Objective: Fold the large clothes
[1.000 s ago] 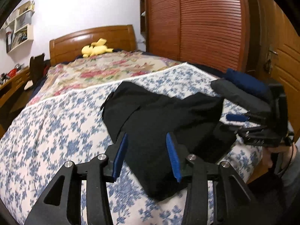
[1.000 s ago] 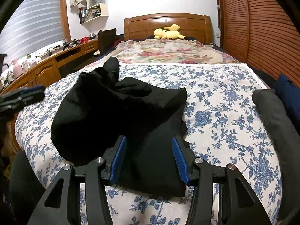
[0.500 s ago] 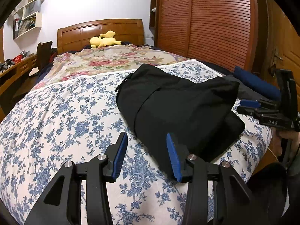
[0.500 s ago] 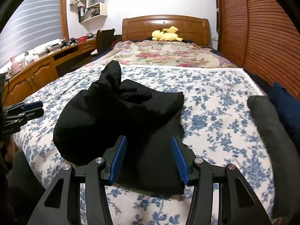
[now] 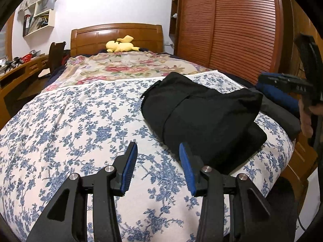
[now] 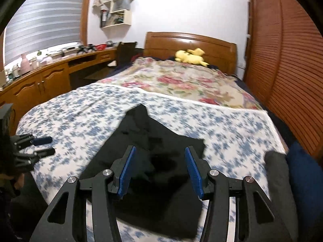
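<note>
A black garment (image 5: pixel 201 117) lies folded in a thick bundle on the blue-flowered bedspread (image 5: pixel 80 121), near the bed's foot on the right. My left gripper (image 5: pixel 158 169) is open and empty, just left of and in front of the bundle. My right gripper (image 6: pixel 159 170) is open and empty, raised above the same garment (image 6: pixel 153 161). The right gripper also shows at the right edge of the left wrist view (image 5: pixel 282 83), and the left gripper at the left edge of the right wrist view (image 6: pixel 38 146).
A grey folded item (image 6: pixel 278 173) and a dark blue one (image 6: pixel 306 171) lie at the bed's right edge. A yellow plush toy (image 5: pixel 121 45) sits by the wooden headboard. A slatted wardrobe (image 5: pixel 232 30) stands right of the bed, a wooden desk (image 6: pixel 40 80) left.
My left gripper has moved left, off the garment and over the bare bedspread. My right gripper has lifted and pulled back from the garment. The bundle lies flatter.
</note>
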A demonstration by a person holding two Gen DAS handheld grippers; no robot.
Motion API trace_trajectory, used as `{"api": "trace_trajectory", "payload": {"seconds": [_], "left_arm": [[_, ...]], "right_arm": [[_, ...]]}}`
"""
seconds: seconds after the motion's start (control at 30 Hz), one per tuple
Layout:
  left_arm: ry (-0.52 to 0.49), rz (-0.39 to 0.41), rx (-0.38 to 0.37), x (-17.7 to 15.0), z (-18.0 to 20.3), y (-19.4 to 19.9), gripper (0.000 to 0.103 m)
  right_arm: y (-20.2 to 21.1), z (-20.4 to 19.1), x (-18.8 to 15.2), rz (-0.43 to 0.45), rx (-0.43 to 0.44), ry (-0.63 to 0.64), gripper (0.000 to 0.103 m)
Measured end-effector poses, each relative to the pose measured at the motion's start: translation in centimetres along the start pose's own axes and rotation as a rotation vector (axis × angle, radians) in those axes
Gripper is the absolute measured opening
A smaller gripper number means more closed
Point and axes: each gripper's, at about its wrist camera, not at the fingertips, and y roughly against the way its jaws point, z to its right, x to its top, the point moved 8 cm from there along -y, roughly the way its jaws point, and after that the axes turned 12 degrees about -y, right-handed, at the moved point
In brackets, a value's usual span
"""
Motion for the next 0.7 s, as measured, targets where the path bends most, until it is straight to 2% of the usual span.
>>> {"api": "trace_trajectory", "payload": {"seconds": [0.13,0.23,0.53,0.7], "left_arm": [[0.01,0.005,0.006,-0.5,-0.6,0.5,0.044],[0.023,0.008,0.007,-0.9,-1.2,0.8,0.044],[0.048,0.003,0.017,-2.2,-2.3,1.4,0.044],[0.055,-0.001,0.013,-2.5,-2.4,1.3,0.044]], "right_arm": [[-1.7,-2.9,0.6,-0.008,0.017,0.048,0.053],[-3.2,-3.8,0.6,-0.033,0.026,0.061,0.06],[-8.0,-1.4,-0.7,-0.197,-0.015,0.029,0.062],[-9.6,-0.4,-1.3,-0.271,0.032,-0.063,0.062]]}}
